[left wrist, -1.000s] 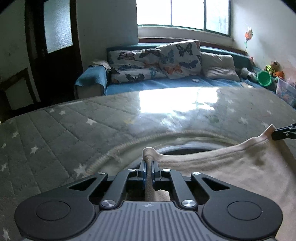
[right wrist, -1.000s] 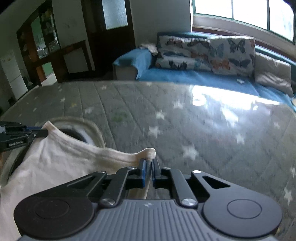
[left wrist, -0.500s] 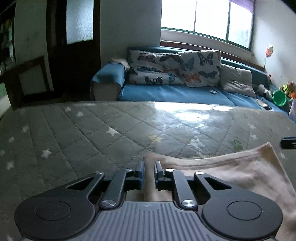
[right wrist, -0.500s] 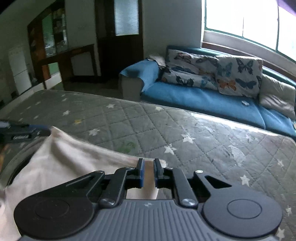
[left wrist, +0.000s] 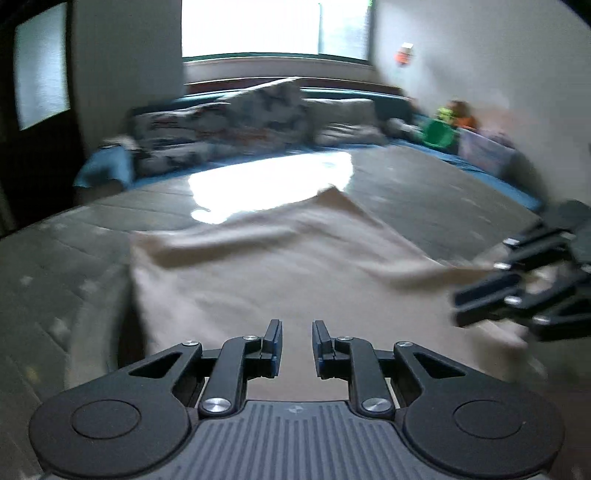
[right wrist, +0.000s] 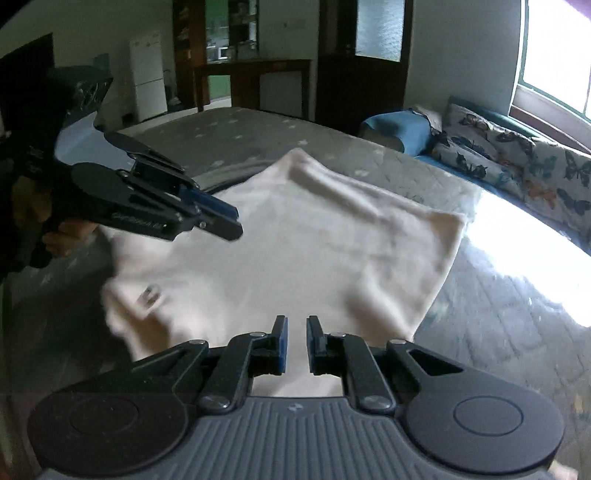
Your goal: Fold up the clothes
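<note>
Right wrist: cream garment [right wrist: 303,251] flat on mattress [right wrist: 498,314], both grippers' jaws apart, empty.

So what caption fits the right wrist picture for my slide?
Cream cloth lies spread on the starry mattress, both grippers open and empty above it.

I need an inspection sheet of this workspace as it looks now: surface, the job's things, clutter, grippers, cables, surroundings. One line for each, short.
Surface: grey quilted mattress with star print; window glare on it.
Job's things: cream garment lying spread on the mattress, wrinkled, a small label near one edge.
Clutter: nothing seen on the mattress besides the garment.
Grippers: left gripper open, its jaws have just been opening, nothing between them; right gripper slightly open above the garment, not clamping it.
Cables: nothing seen.
Surroundings: blue sofa with butterfly cushions, bright window, white fridge, dark wooden shelving.
</note>
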The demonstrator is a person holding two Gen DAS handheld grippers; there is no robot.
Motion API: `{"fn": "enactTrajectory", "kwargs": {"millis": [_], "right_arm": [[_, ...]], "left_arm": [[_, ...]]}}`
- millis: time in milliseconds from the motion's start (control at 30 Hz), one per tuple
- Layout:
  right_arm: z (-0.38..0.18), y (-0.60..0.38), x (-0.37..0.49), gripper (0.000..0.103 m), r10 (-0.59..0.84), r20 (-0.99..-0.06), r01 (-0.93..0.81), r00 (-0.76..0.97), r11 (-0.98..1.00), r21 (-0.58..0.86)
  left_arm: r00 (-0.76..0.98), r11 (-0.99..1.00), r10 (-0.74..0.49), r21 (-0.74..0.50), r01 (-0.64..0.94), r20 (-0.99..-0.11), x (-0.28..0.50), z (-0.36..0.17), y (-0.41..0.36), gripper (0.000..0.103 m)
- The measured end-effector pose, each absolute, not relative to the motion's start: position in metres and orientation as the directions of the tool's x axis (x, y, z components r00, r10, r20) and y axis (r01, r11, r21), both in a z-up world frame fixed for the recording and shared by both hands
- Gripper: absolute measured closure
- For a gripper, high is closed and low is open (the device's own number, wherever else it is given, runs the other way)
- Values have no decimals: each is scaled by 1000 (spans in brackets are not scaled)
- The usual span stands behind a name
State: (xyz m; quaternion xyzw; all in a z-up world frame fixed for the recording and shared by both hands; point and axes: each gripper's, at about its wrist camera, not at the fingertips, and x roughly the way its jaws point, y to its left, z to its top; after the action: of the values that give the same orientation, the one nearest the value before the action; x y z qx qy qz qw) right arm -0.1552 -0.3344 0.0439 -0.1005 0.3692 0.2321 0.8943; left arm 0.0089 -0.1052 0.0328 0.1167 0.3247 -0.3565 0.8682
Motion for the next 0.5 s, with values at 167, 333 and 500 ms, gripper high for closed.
{"fn": "enactTrajectory", "kwargs": {"millis": [167, 333, 500], "right_arm": [[29, -339, -184, 93, 330, -707, -456, 626, 890, 12], [42, -369, -200, 92, 344, -651, -358, 677, 926, 117], [58, -423, -206, 88, 169, -613, -158, 772, 985, 73]], "left_arm": [[454, 628, -589, -26, 777, -669, -33, 20, -119, 83], [447, 599, -576, 19, 800, -685, -47, 16, -124, 81], [439, 570, -617, 14, 821, -653, -48, 35, -129, 79]]}}
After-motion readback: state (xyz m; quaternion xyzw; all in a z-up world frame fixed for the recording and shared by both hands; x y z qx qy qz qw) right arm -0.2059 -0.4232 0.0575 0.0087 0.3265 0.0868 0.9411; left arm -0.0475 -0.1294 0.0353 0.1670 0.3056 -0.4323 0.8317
